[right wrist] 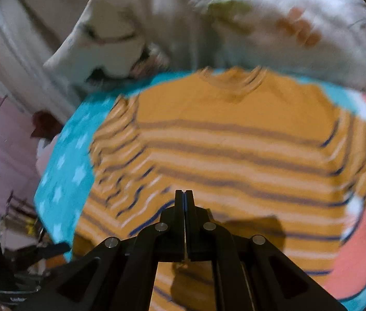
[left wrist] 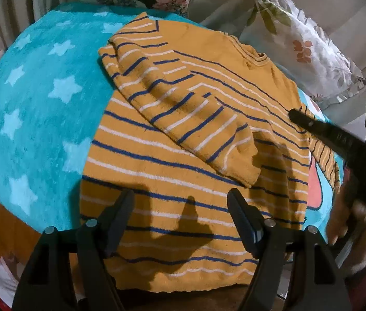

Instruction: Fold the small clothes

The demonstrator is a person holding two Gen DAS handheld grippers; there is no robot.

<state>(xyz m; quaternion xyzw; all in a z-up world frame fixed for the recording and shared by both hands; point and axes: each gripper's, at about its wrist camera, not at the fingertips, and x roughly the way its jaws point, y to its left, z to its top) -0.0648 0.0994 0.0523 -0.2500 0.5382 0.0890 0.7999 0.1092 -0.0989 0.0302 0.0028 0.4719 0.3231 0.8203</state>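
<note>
- Item: one small jumper (left wrist: 183,134), mustard-orange knit with thin navy and white stripes, ribbed round neck. It was laid flat, neck away from the holder and hem nearest, on a turquoise star-print blanket (left wrist: 27,108).
- Condition: one sleeve (left wrist: 183,108) was found folded diagonally across the chest, its cuff resting on the body near the middle; the other sleeve (left wrist: 322,153) was seen lying out past the side seam, partly off onto the blanket. The hem was flat, with light creasing only. Judged partly folded, one sleeve in and one outstanding.
- Left gripper (left wrist: 180,212): held above the lower body of the garment with its jaws well apart and nothing between them; the pose was judged a release or a hover before the next pinch.
- Right gripper (right wrist: 184,197): jaws pressed together, no cloth seen clamped. In the left wrist view its tip was placed at the shoulder by the unfolded sleeve, presumably in readiness to bring that sleeve in. Its own view was motion-blurred.
- Surroundings: a floral-print cushion (left wrist: 299,44) was noted beyond the blanket's far edge.
</note>
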